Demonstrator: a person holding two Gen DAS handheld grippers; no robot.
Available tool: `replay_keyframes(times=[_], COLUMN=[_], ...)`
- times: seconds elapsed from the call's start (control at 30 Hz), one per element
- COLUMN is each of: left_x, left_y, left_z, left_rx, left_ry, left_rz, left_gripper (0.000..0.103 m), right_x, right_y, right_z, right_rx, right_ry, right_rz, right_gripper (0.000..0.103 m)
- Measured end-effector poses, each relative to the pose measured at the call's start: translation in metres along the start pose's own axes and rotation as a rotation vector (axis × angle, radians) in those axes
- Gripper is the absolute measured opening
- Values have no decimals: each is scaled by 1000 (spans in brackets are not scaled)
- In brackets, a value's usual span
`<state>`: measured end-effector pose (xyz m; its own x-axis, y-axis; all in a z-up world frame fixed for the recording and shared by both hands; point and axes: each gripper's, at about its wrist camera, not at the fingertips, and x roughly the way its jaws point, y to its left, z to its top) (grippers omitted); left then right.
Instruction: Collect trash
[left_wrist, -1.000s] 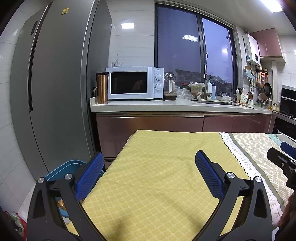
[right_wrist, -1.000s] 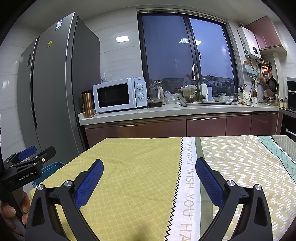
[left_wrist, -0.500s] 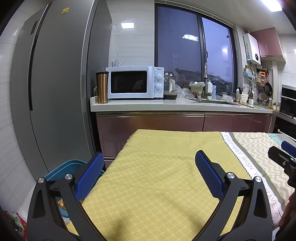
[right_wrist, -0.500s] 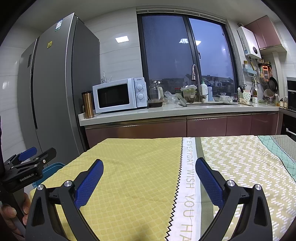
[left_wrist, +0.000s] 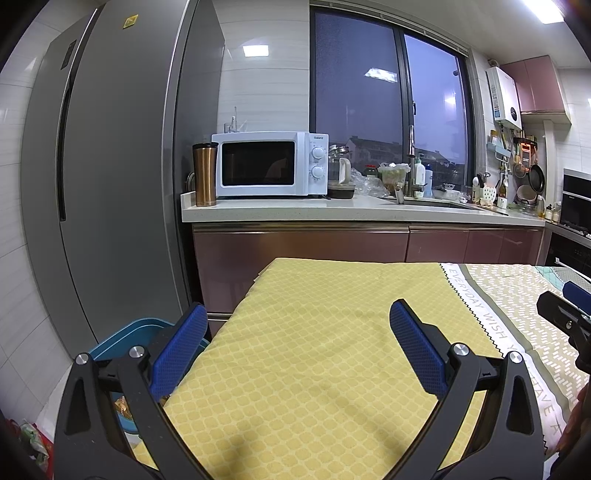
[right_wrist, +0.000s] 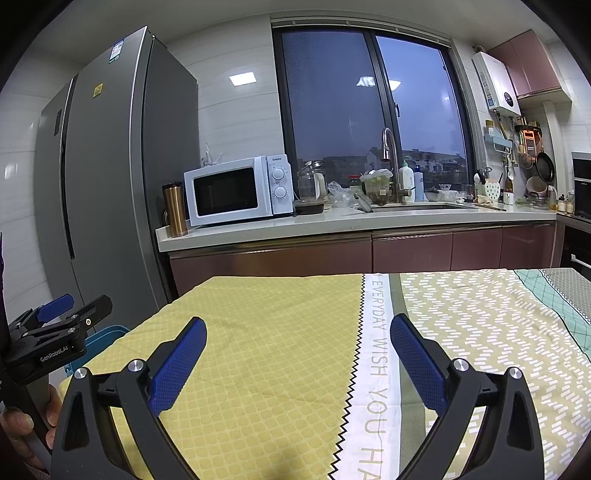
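Both your left tongs (left_wrist: 295, 343) and right tongs (right_wrist: 297, 350) hang spread apart and empty over the cloth-covered bench (left_wrist: 314, 332), where no trash shows. The blue bin (left_wrist: 122, 339), below-left of your left tongs, holds scraps; collecting looks finished.

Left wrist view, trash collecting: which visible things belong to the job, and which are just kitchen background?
Job:
- blue bin beside the table
- left gripper, open
- right gripper, open

Background:
- microwave
- copper tumbler
- fridge
- tablecloth
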<state>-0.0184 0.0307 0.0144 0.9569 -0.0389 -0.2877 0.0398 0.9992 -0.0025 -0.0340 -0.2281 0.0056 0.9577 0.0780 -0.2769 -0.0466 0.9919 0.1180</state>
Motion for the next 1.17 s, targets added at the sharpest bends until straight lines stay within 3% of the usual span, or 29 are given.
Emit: replay_keyframes(times=[0.63, 0.83, 0.97, 1.17], left_x=[2, 7, 22, 92], left_y=[-1, -6, -10, -9], left_z=[-1, -3, -3, 2], left_rx=[-1, 10, 10, 14], left_ry=[9, 25, 91, 323], left_rz=[-1, -37, -61, -62], left_gripper=[97, 97, 97, 97], right_x=[1, 1, 3, 20], right_y=[0, -3, -7, -35], right_z=[-1, -2, -1, 6], right_rx=[13, 20, 28, 44], right_ry=[8, 8, 25, 127], right_rz=[-2, -5, -9, -66], right_gripper=[96, 96, 96, 96])
